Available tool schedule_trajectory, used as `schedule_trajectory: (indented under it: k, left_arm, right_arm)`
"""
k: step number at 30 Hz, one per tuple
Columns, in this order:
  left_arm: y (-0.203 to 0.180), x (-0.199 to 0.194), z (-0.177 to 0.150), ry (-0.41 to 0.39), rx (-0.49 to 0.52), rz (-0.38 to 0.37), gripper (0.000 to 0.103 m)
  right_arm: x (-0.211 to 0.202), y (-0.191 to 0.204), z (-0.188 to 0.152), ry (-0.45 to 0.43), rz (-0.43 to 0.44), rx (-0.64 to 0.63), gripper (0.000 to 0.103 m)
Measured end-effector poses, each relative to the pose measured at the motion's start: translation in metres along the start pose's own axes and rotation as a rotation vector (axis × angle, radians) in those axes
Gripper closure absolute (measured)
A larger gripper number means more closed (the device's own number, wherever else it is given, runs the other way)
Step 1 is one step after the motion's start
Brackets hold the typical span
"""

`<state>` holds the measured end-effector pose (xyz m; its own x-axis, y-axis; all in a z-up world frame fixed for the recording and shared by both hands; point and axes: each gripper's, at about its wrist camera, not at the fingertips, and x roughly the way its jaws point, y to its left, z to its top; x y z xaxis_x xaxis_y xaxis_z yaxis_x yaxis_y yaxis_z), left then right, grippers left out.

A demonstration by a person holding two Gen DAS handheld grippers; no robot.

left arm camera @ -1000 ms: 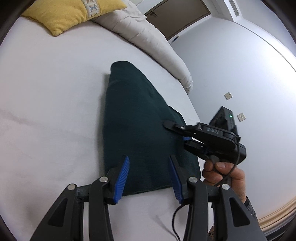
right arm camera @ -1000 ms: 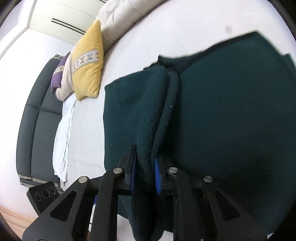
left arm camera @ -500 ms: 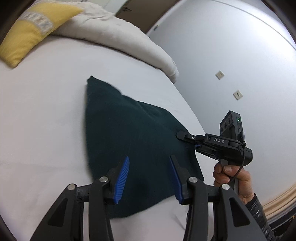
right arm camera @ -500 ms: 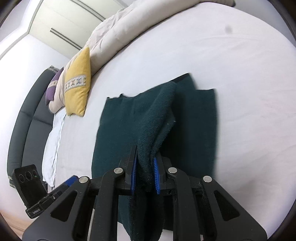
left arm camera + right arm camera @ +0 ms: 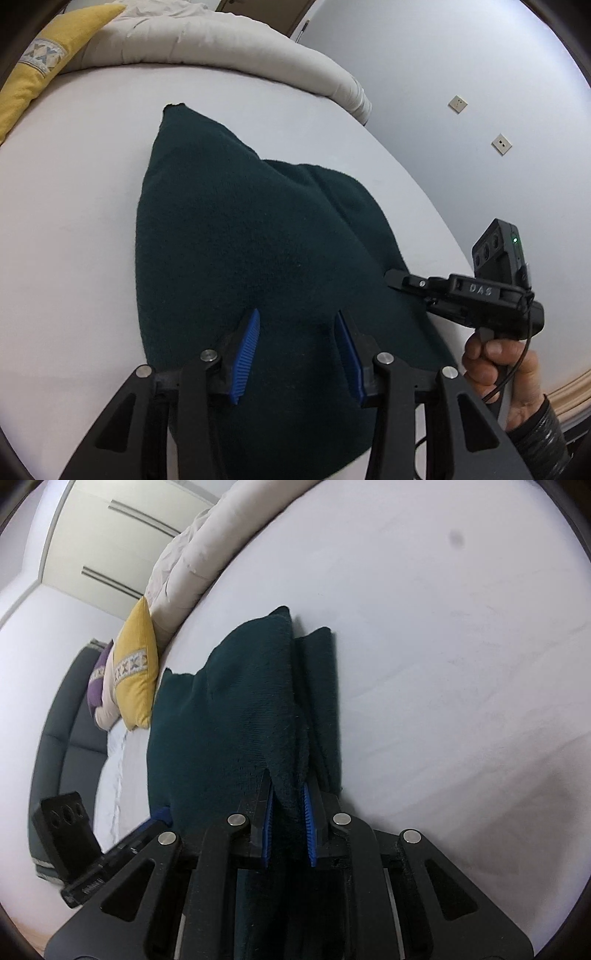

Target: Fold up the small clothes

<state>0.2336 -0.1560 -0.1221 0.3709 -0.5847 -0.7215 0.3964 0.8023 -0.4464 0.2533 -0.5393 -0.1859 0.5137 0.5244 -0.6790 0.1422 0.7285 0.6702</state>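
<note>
A dark green knit garment (image 5: 240, 240) lies on the white bed (image 5: 74, 221), with one layer doubled over another. My left gripper (image 5: 295, 332) hovers over the garment's near part. Its blue pads (image 5: 245, 350) stand apart and pinch nothing. My right gripper (image 5: 402, 284), held by a hand (image 5: 491, 362), bites the garment's right edge. In the right wrist view the right gripper (image 5: 288, 786) is shut on a raised fold of the garment (image 5: 236, 709), which hangs down between its fingers. The left tool's black housing (image 5: 66, 830) shows at lower left.
A yellow cushion (image 5: 29, 74) and a rolled cream duvet (image 5: 221, 48) lie at the bed's far side. The right wrist view also shows the yellow cushion (image 5: 135, 672), a purple cushion (image 5: 96, 686) and a dark headboard (image 5: 59, 746). A wall with sockets (image 5: 500, 144) runs along the bed's right edge.
The right gripper has pulled its fold across, so the garment looks narrower and doubled. Both hands have moved, and the garment now reaches under and past the left fingers.
</note>
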Motion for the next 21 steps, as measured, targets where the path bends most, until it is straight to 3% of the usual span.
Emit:
schedule_trajectory:
  k: [7, 8, 9, 10, 13, 14, 17, 19, 21]
  left_arm:
    - [0.013, 0.001, -0.001, 0.021, -0.064, -0.01, 0.067]
    - [0.014, 0.001, -0.001, 0.019, -0.07, -0.012, 0.067]
    - [0.014, 0.001, -0.001, 0.02, -0.074, -0.013, 0.067]
    - [0.012, 0.001, -0.001, 0.02, -0.072, -0.008, 0.067]
    - [0.009, 0.001, -0.003, 0.016, -0.067, 0.002, 0.067]
    - [0.007, 0.001, -0.001, 0.014, -0.069, 0.003, 0.067]
    - [0.005, 0.002, -0.001, 0.015, -0.076, 0.008, 0.067]
    - [0.001, 0.0, 0.0, 0.017, -0.078, 0.018, 0.067]
    - [-0.009, -0.003, -0.001, 0.019, -0.057, 0.041, 0.065]
  right_arm:
    - [-0.02, 0.026, -0.015, -0.025, -0.032, -0.005, 0.079]
    - [-0.027, 0.032, -0.021, -0.028, -0.003, 0.001, 0.069]
    - [-0.036, 0.037, -0.029, -0.031, 0.017, 0.002, 0.05]
    - [-0.041, 0.041, -0.037, -0.035, 0.027, 0.0, 0.041]
    - [-0.051, 0.052, -0.061, -0.025, 0.012, -0.044, 0.04]
    - [-0.048, 0.054, -0.067, -0.004, -0.004, -0.063, 0.044]
    - [-0.045, 0.044, -0.078, 0.029, -0.094, -0.084, 0.093]
    - [-0.049, 0.032, -0.079, 0.016, -0.088, -0.036, 0.097]
    - [-0.059, 0.036, -0.083, -0.011, -0.108, -0.068, 0.098]
